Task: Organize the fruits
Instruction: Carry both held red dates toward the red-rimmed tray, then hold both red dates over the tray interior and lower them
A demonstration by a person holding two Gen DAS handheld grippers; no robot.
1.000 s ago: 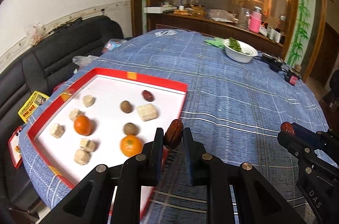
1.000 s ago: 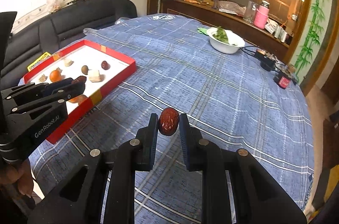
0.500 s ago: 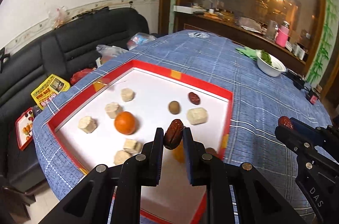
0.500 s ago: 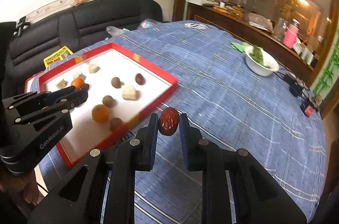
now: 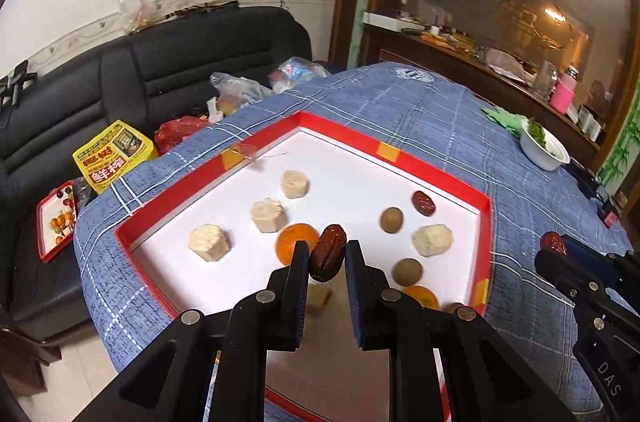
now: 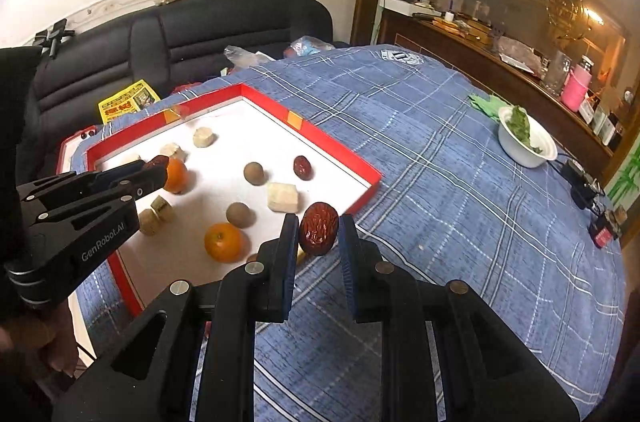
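Swung leftward since a second earlier: both grippers brought from above the bare cloth to the tray, the left now over its white floor, the right just off its near corner.

Left gripper (image 5: 327,259): black fingers (image 5: 297,264) clamped tight on a dark reddish-brown, wrinkled, glossy oval date (image 5: 328,257), held upright, clear of the tray floor. Right gripper (image 6: 319,235): fingers (image 6: 286,238) likewise pinched hard on a second wrinkled red-brown date (image 6: 319,234), plumper and rounder, held above the blue plaid tablecloth (image 6: 440,214) of the desk, beside the tray's red edge.

Shallow red-rimmed, white-floored rectangular tray (image 5: 436,171): laid near the desk edge closest to the black leather sofa (image 5: 168,62). Inside it, scattered and apart:
- a third dark red date (image 5: 423,202) near the far right rim
- two round, matte brown longans (image 5: 391,220), (image 5: 407,270)
- two bright oranges, one (image 5: 294,242) partly hidden behind the left fingers, the other (image 6: 223,241) near the front rim
- several pale cream, chunky cut pieces (image 5: 209,242), (image 5: 269,215), (image 5: 295,183), (image 5: 433,240)

White bowl of green leaves (image 6: 527,138): well apart, at the far right of the desk.
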